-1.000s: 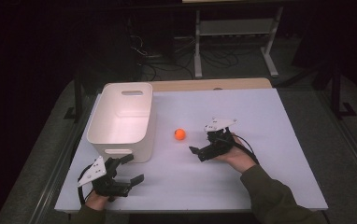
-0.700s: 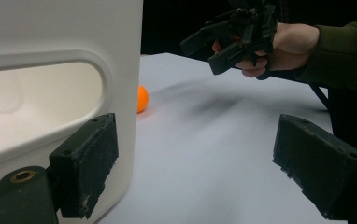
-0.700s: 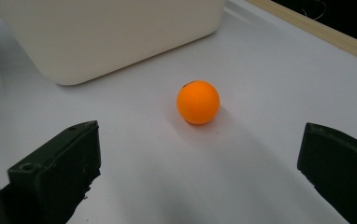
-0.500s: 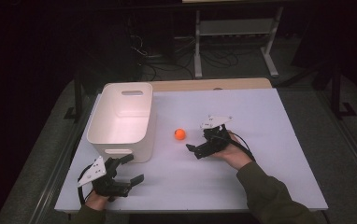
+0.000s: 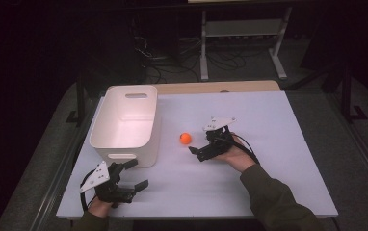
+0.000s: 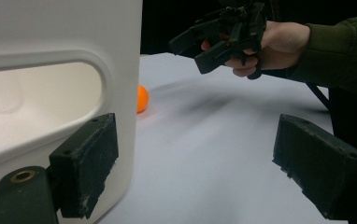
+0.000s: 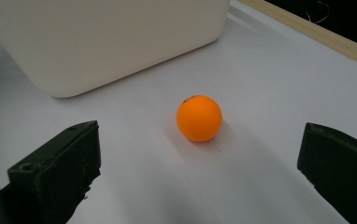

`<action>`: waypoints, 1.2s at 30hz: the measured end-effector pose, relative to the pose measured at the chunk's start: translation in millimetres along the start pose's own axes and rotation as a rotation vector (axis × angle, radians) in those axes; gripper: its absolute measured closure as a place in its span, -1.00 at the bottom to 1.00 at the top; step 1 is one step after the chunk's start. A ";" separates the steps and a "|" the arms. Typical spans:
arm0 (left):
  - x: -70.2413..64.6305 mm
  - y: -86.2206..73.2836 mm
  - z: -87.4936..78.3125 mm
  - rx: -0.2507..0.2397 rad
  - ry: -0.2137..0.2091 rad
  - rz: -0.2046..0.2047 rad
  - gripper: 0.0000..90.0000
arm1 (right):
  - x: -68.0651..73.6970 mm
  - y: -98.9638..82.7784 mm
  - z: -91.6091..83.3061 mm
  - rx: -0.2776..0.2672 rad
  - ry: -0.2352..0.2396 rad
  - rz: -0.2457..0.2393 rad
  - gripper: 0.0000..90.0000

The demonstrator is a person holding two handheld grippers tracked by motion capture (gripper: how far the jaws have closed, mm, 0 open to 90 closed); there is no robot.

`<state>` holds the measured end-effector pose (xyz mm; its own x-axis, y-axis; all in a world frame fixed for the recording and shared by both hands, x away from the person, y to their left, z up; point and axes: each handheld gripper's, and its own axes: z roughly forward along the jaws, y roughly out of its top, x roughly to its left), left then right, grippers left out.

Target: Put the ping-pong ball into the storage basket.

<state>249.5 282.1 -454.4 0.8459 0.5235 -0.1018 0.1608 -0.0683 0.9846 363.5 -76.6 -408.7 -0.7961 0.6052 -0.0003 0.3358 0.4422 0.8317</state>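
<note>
Your right hand-held gripper (image 5: 197, 151) is the one to use: the orange ball (image 5: 185, 138) lies just to its left and slightly farther away, resting on the white surface (image 5: 269, 144) a short way right of the white bin (image 5: 126, 122) and not touching it. In the right gripper view the ball (image 7: 199, 118) sits between and ahead of the two jaws, which stand wide apart with nothing in them, so a straight push forward should bring it between them. Being round, the ball has no long axis and points no way; any closing line across its middle will do, though it may roll if nudged.

Your left hand-held gripper (image 5: 133, 175) is well apart from the ball, near the front edge of the surface beside the bin's near end, its jaws also spread and empty.
</note>
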 end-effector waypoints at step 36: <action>-6.7 -1.0 -1.9 -0.019 0.000 0.033 -0.70 | -2.6 18.0 33.7 -0.001 0.017 0.001 -1.00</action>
<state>242.8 280.3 -454.5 0.8504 0.5215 -0.0693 0.1233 -0.0696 0.9899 388.6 -47.9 -412.5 -0.8043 0.5941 0.0103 0.3363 0.4408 0.8322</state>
